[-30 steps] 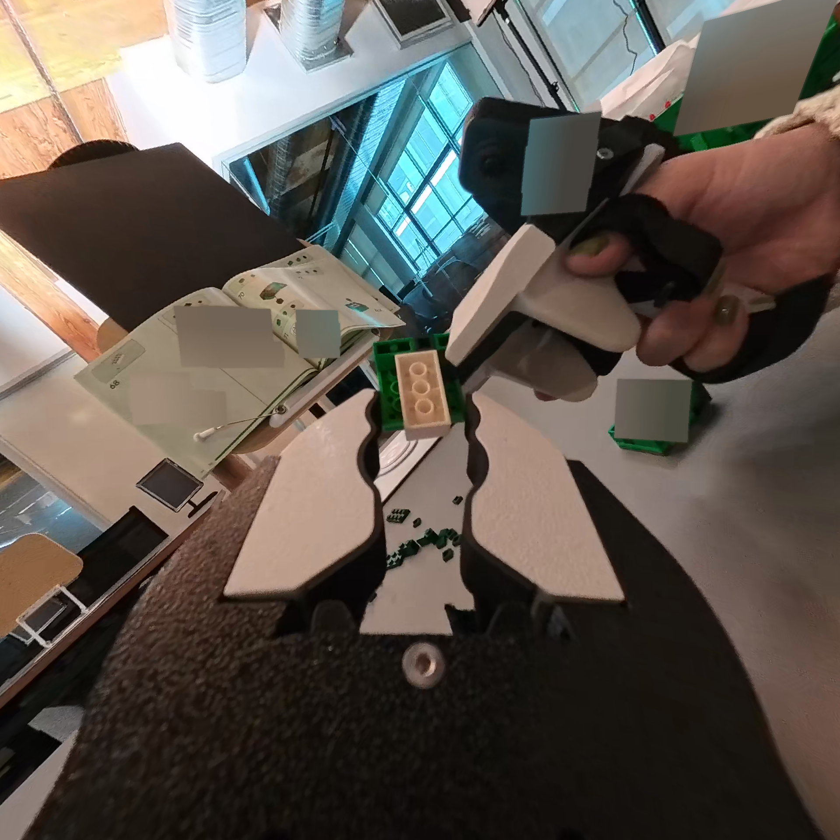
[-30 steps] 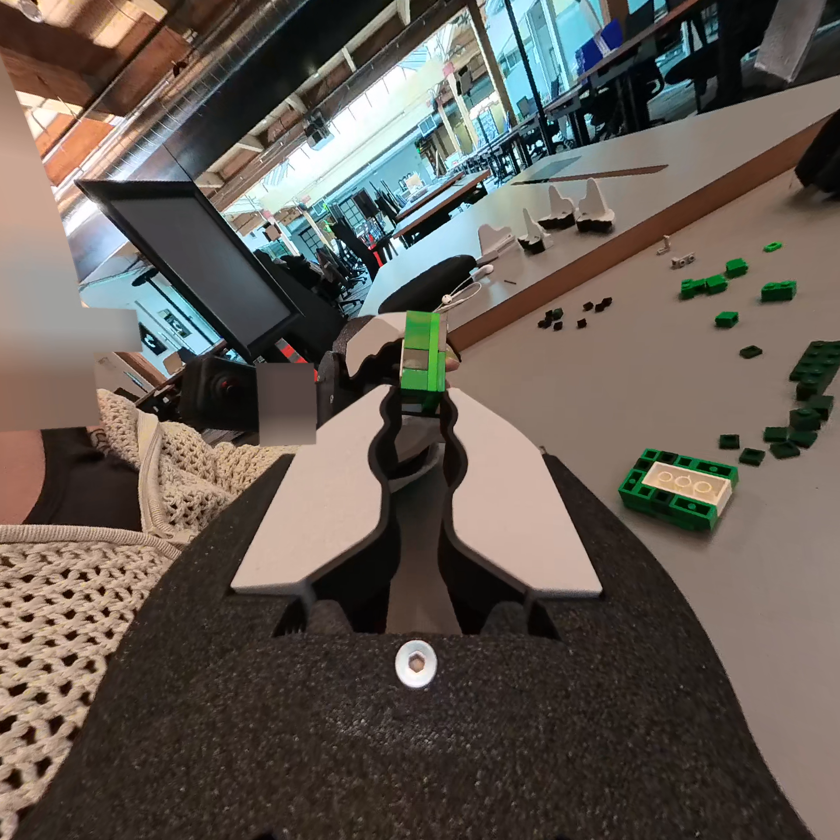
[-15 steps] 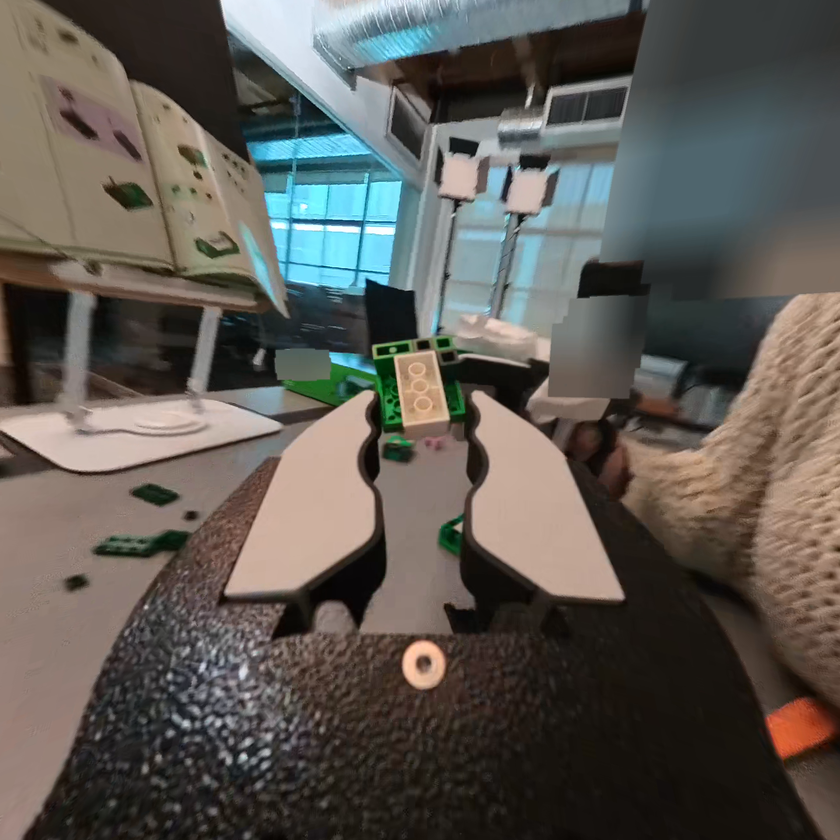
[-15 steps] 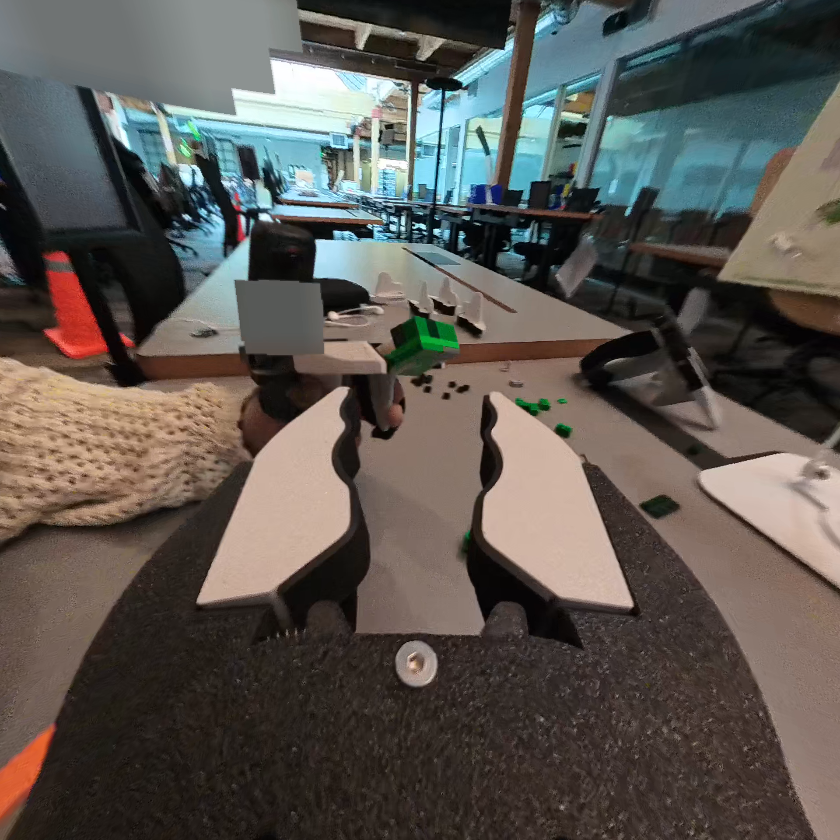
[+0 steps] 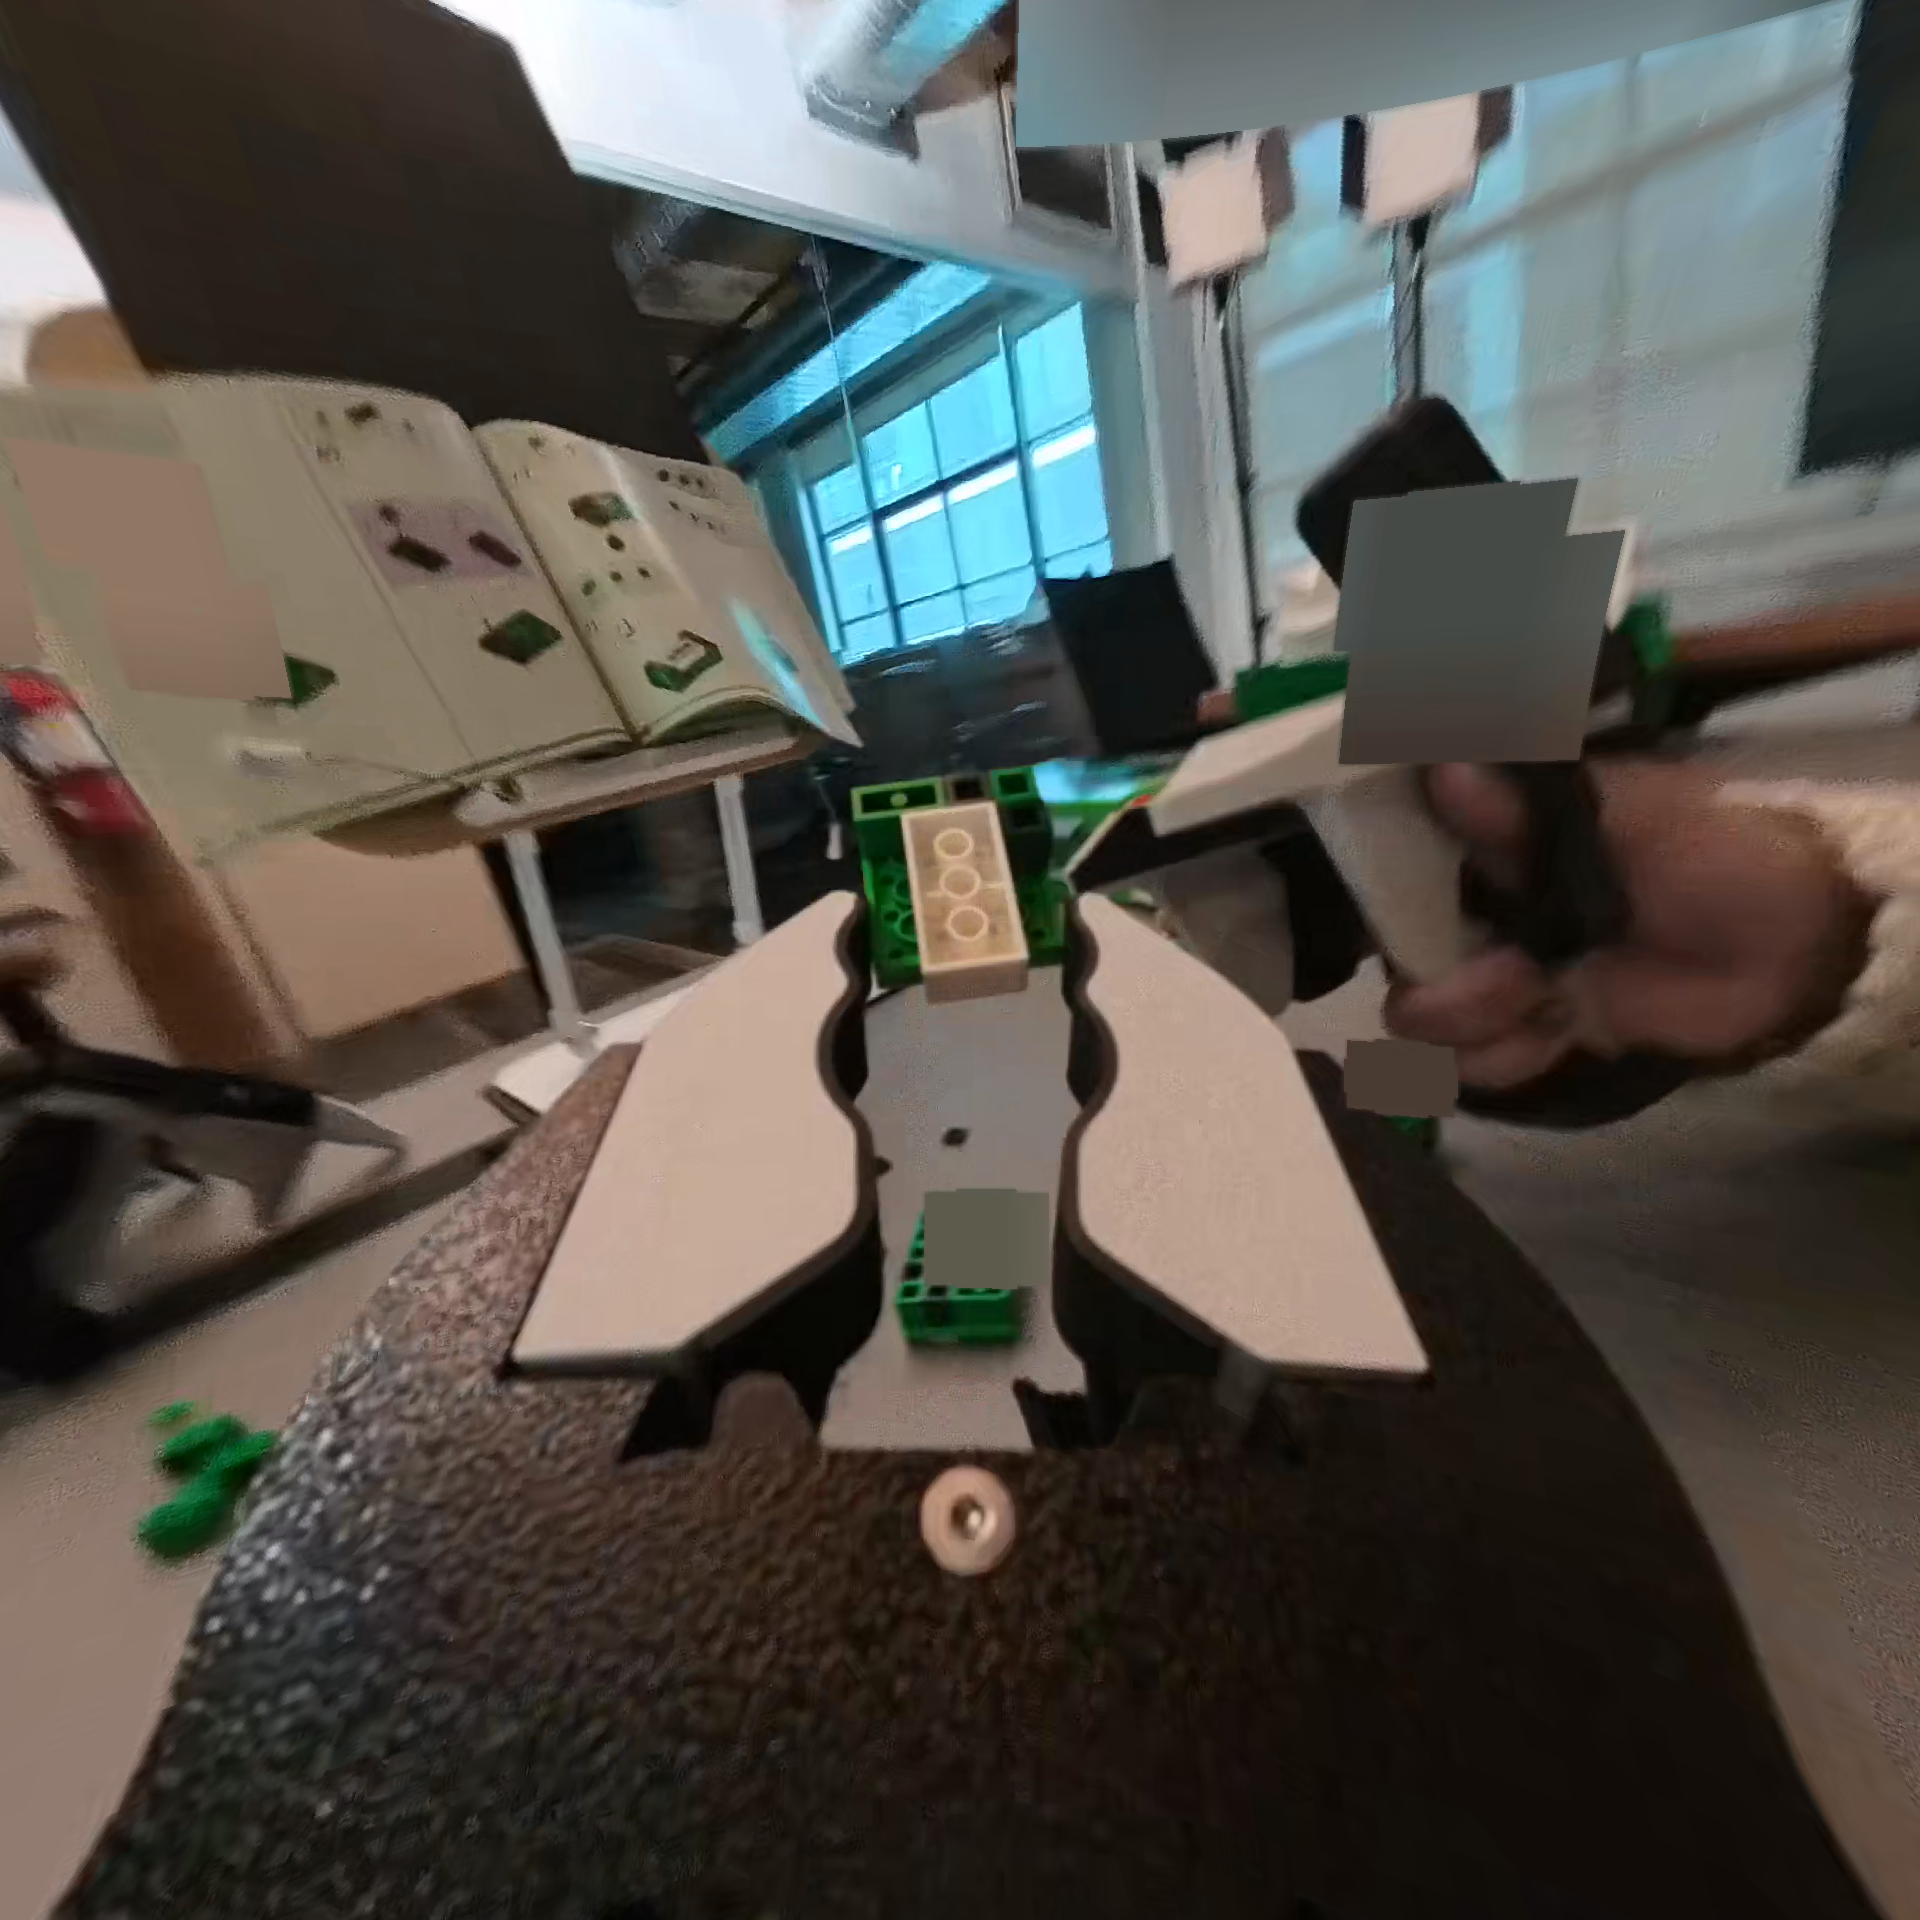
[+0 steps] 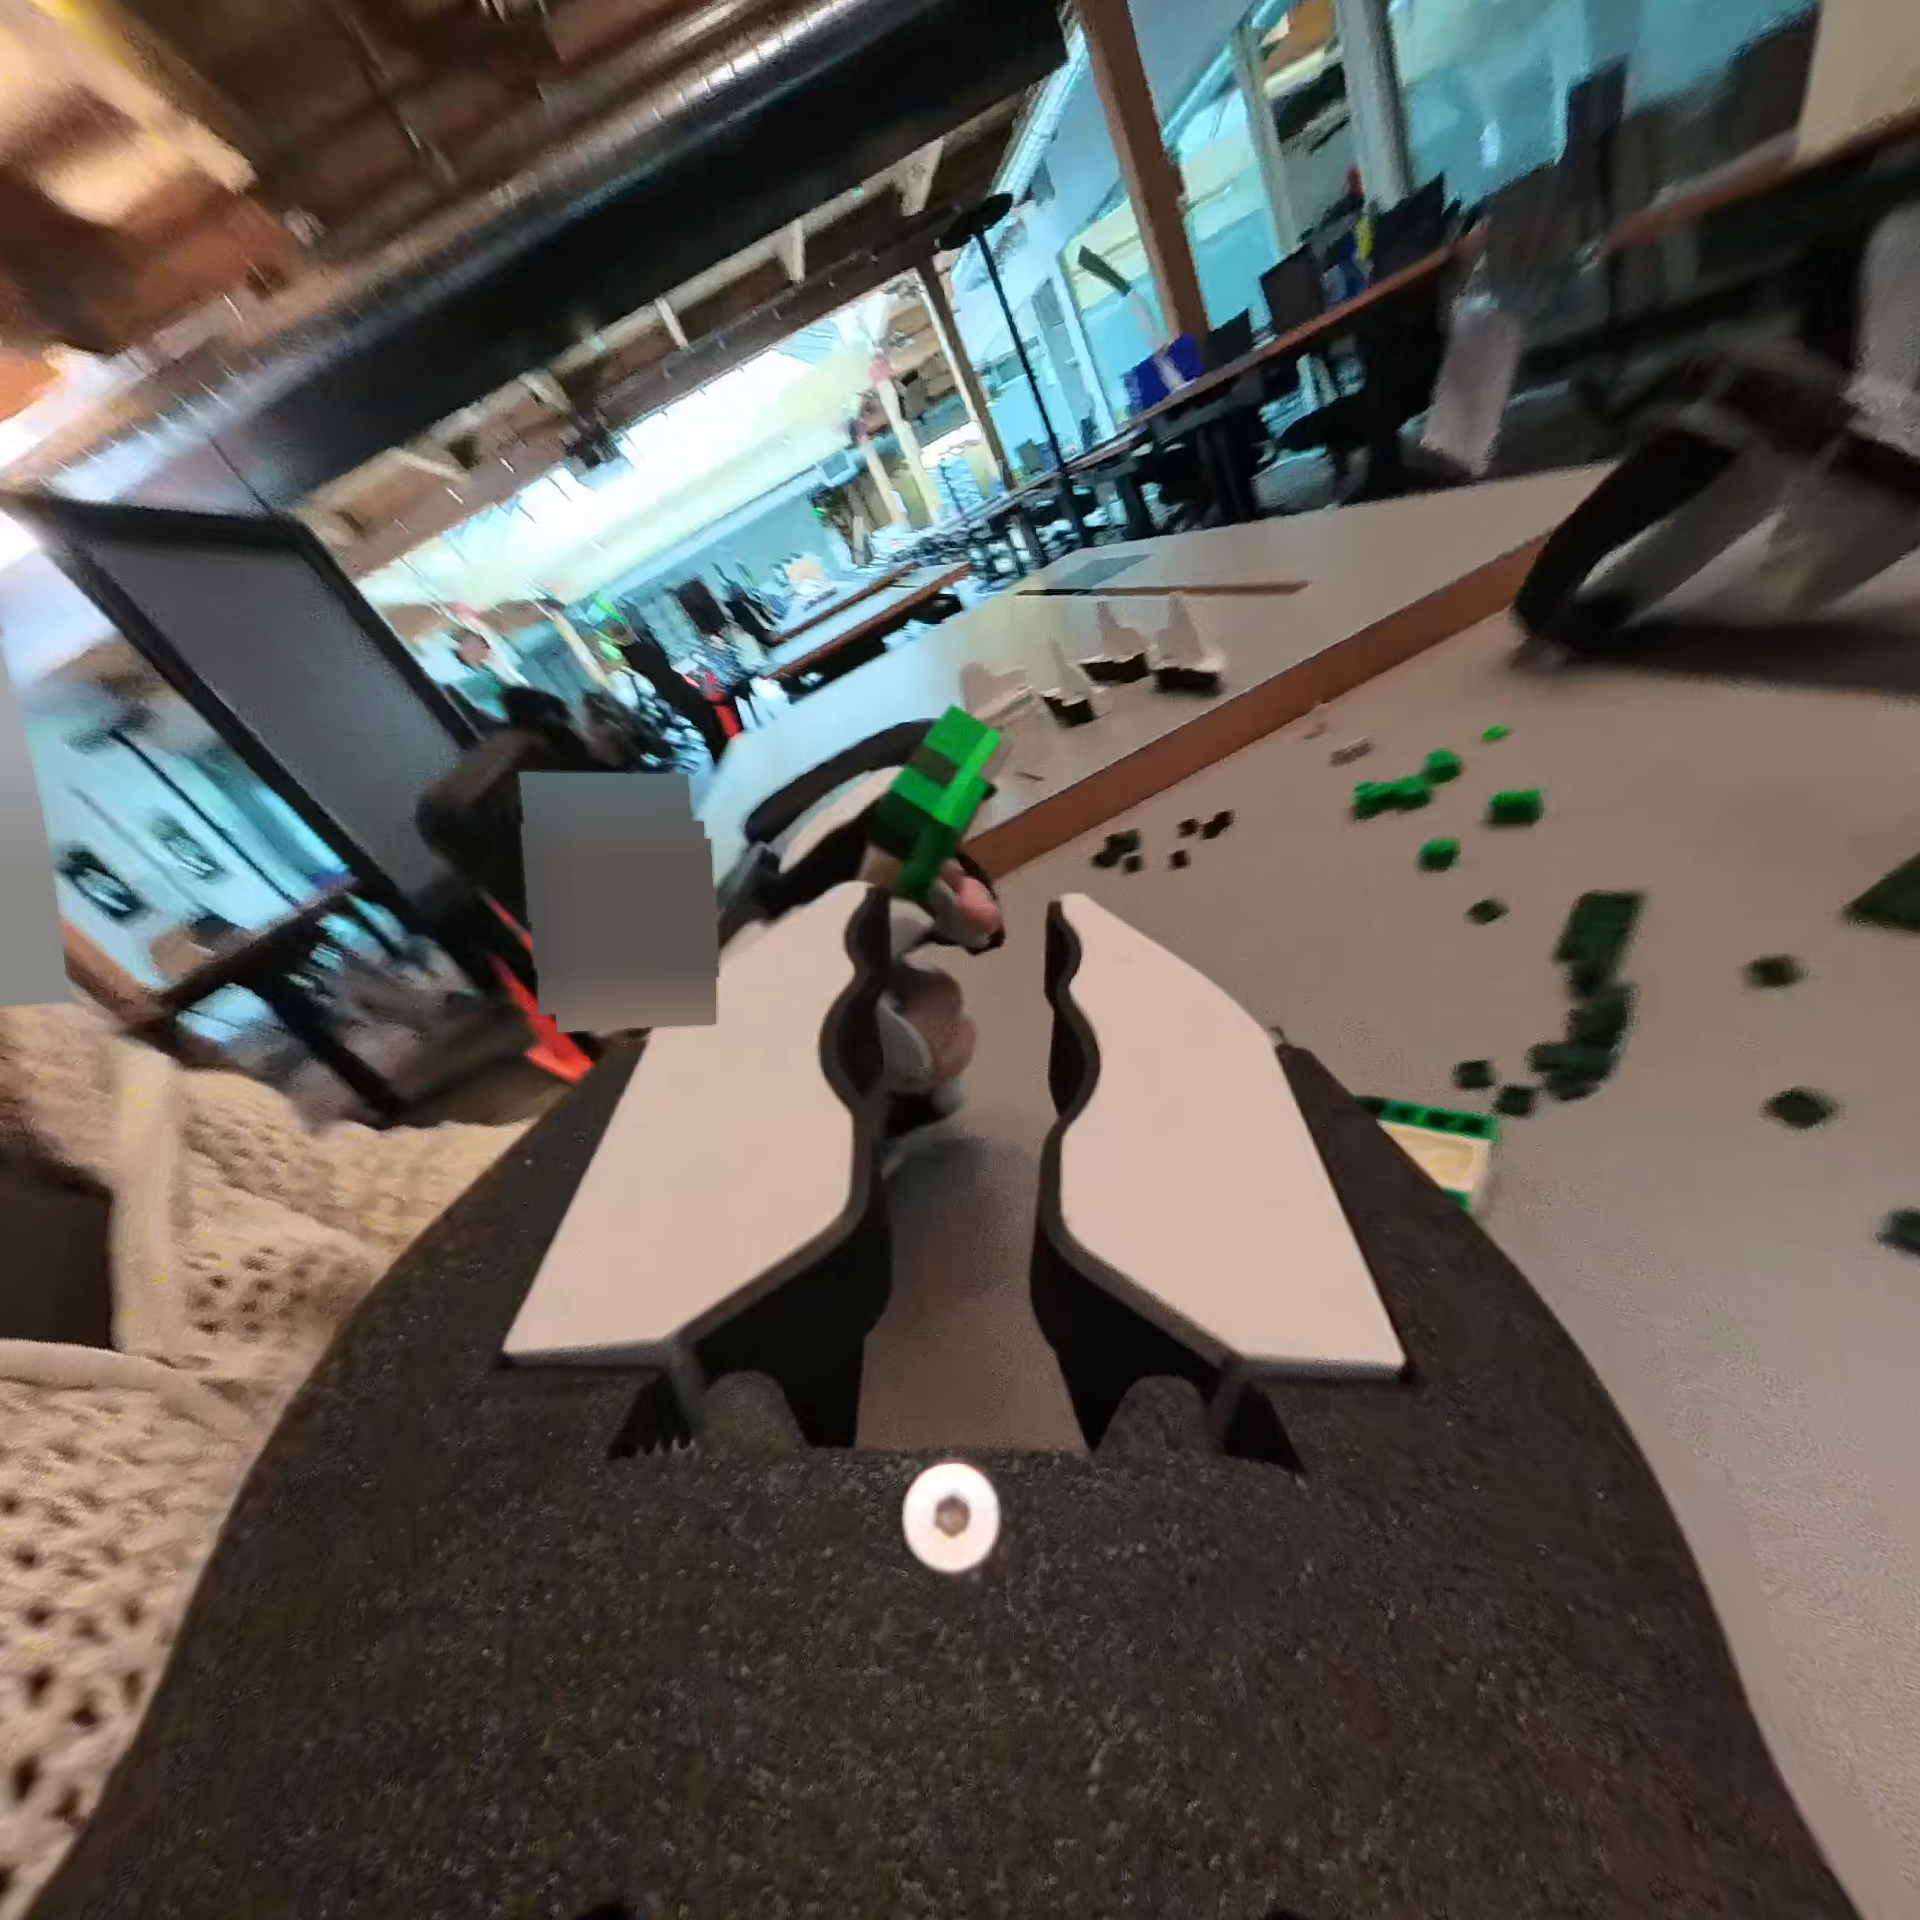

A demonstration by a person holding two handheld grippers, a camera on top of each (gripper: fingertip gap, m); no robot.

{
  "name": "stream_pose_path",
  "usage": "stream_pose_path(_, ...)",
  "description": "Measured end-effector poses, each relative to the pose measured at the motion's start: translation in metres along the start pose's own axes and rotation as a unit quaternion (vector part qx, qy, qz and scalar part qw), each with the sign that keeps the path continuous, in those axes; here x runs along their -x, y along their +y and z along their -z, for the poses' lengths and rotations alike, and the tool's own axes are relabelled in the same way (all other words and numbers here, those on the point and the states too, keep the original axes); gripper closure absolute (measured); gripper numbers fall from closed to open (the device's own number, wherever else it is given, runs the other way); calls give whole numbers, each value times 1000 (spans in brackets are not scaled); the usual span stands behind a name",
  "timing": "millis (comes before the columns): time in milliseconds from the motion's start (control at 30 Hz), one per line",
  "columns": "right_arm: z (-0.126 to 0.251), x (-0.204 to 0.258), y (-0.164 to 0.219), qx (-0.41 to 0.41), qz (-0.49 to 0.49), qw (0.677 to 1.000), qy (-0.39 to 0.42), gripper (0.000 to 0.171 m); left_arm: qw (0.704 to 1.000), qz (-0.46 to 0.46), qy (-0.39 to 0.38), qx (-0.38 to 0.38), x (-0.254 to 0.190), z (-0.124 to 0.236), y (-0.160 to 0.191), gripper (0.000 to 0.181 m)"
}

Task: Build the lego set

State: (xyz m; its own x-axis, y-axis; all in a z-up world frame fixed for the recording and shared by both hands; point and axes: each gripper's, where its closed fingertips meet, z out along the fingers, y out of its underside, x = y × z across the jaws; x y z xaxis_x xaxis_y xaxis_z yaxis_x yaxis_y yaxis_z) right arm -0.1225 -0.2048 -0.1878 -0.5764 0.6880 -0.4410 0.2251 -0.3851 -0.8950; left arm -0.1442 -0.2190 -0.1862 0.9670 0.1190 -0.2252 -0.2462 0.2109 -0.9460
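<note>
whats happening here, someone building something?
A person is building a lego set with a handheld tool in each hand. The left tool grips a small green lego piece with a white brick on it, held up off the grey table. The right tool is open and holds nothing. Loose green bricks lie scattered on the table, another green and white piece sits there too, and an open instruction booklet stands on a stand.
</note>
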Motion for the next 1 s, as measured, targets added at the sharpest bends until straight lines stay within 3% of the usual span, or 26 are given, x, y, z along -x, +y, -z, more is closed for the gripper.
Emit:
stream_pose_path(100,-5,1,7,12,-59,998,-16,136,998,-52,0,25,-11,-5,8,146)
stream_pose_path(300,-9,-5,15,26,-81,996,4,136,993,-102,19,49,-24,-9,17,146)
stream_pose_path(467,-9,-5,22,58,-76,995,-9,150,990,-121,40,64,-31,-11,25,146)
stream_pose_path(500,-8,-4,24,75,-67,995,-18,151,989,-119,56,64,-34,-10,26,145)
stream_pose_path(567,-3,0,29,131,-54,988,-59,151,987,-119,83,74,-37,-8,29,123)
stream_pose_path(633,4,8,37,210,-63,968,-118,151,982,-129,110,88,-43,-6,33,104)
stream_pose_path(700,14,17,48,290,-78,938,-176,151,975,-149,139,92,-54,-5,35,101)
stream_pose_path(833,30,31,61,382,-111,881,-255,151,961,-186,186,85,-78,-3,35,111)
stream_pose_path(1000,39,39,60,420,-131,846,-301,152,951,-210,218,67,-94,0,30,135)
